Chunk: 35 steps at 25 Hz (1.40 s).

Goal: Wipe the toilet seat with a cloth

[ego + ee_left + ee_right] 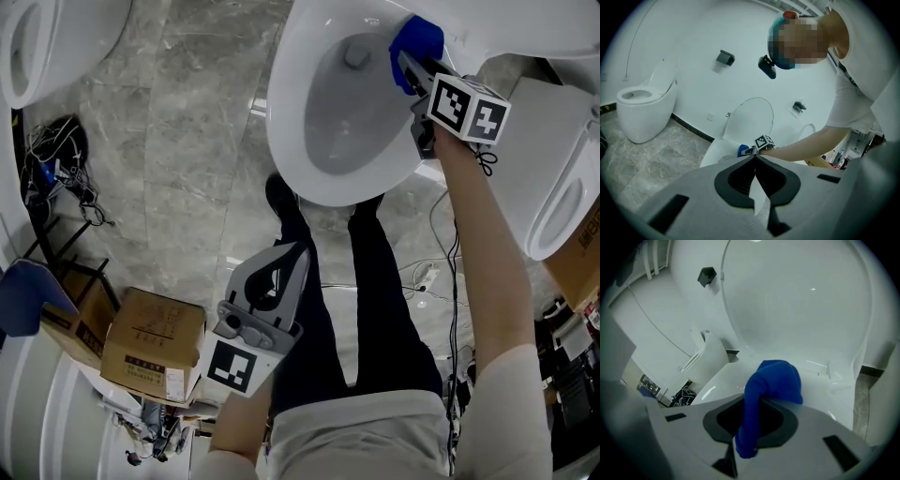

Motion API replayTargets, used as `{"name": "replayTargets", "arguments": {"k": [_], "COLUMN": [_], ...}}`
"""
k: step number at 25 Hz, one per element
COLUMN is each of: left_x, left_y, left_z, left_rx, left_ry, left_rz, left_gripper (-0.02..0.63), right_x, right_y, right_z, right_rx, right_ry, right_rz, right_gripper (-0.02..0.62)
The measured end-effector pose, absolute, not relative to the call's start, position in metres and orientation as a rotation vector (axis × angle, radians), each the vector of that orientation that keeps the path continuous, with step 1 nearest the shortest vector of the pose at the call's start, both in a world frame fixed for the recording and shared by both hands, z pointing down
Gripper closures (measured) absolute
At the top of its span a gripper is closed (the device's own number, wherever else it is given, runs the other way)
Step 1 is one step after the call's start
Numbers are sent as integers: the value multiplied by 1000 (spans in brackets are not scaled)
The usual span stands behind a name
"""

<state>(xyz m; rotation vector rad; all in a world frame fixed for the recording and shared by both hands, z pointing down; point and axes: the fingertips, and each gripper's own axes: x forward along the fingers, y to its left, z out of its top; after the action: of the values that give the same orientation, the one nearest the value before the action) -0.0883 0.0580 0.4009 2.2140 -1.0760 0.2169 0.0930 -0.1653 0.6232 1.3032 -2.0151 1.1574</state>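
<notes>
The white toilet seat (286, 122) rings the bowl at the top of the head view, and its lid (797, 301) stands raised behind it. My right gripper (410, 64) reaches over the seat's back part and is shut on a blue cloth (418, 39). The cloth (774, 378) bunches out past the jaws and rests on the white rim (825, 380) near the hinge. My left gripper (300, 247) hangs by the person's dark trouser leg, away from the toilet, jaws shut with nothing between them. In its own view the left gripper (754, 157) faces the toilet (717, 152) and the blue cloth (742, 150).
A second toilet (37, 47) stands at the upper left and a third (562, 202) at the right. A cardboard box (155, 342) sits on the marble floor at the lower left, with tangled cables (56, 159) beside it. A power strip and cords (427, 277) lie by the person's feet.
</notes>
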Motion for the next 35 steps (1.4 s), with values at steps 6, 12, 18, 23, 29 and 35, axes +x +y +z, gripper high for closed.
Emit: {"name": "replayTargets", "arguments": {"k": [6,12,18,23,29,35], "left_x": [-90,-90,-95,-115,-140,-146], "left_y": [71,82,82,80,75,78], "left_z": [402,400,393,398,403,400], "left_rx": [2202,2194,2193,2184,2168,2166], "left_ry": [-1092,-1129,-1165,-1182,-1204,-1230], "left_rz": [219,205,192,188,172,145], "left_gripper": [598,597,597,597,597,597], "right_x": [86,79,66,40,8,-9], "right_y": [-169,-169,-172,-174,-177,-173], "right_z": [618,617,611,617,623,622], "right_rx": [1272,1244,1209,1160,1121,1073], "right_ry": [-2025,-2040,-2066,-2076,-2088,-2097], "right_rz": [1135,1128,1115,1097,1098,1087], "right_gripper": [541,541,541,541,541,541]}}
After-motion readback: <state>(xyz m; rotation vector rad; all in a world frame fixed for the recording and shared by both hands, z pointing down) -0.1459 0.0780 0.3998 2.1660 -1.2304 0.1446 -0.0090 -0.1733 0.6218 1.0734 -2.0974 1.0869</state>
